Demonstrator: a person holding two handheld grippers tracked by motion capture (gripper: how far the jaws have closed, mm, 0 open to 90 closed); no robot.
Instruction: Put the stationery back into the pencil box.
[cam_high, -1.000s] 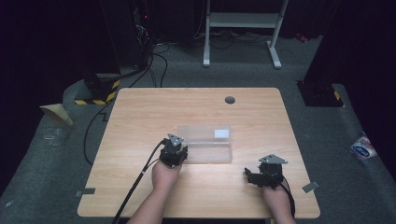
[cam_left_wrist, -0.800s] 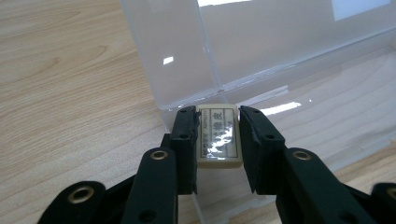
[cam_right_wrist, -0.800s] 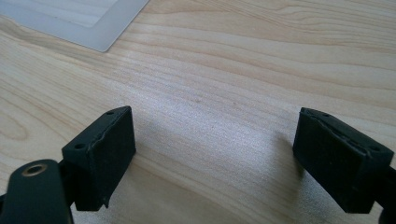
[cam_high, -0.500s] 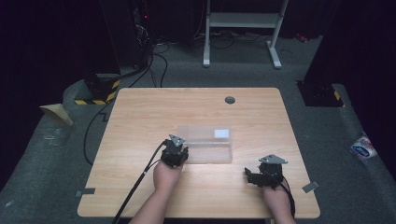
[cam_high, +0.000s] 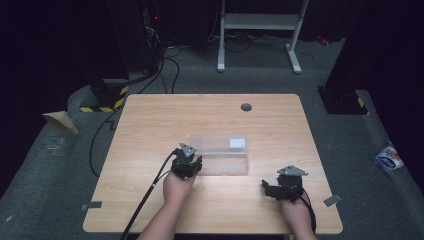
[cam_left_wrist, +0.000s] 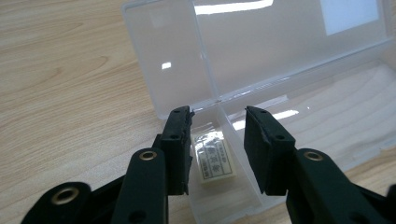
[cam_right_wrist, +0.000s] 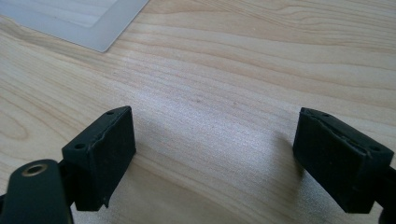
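A clear plastic box (cam_high: 220, 155) lies open in the middle of the wooden table (cam_high: 150, 130), its lid (cam_left_wrist: 261, 42) folded back flat. A small cream eraser with printed text (cam_left_wrist: 215, 159) lies inside the box's left end. My left gripper (cam_high: 186, 165) hovers open at that end, its jaws either side of the eraser and a little above it, in the left gripper view (cam_left_wrist: 217, 126). My right gripper (cam_high: 272, 190) rests low over bare wood near the front right, jaws wide open with nothing between them (cam_right_wrist: 215, 149).
A round grommet hole (cam_high: 245, 106) sits near the table's far edge. The box's corner (cam_right_wrist: 88, 23) shows at the upper left of the right gripper view. Cables and a white stand (cam_high: 260, 30) are on the floor beyond the table.
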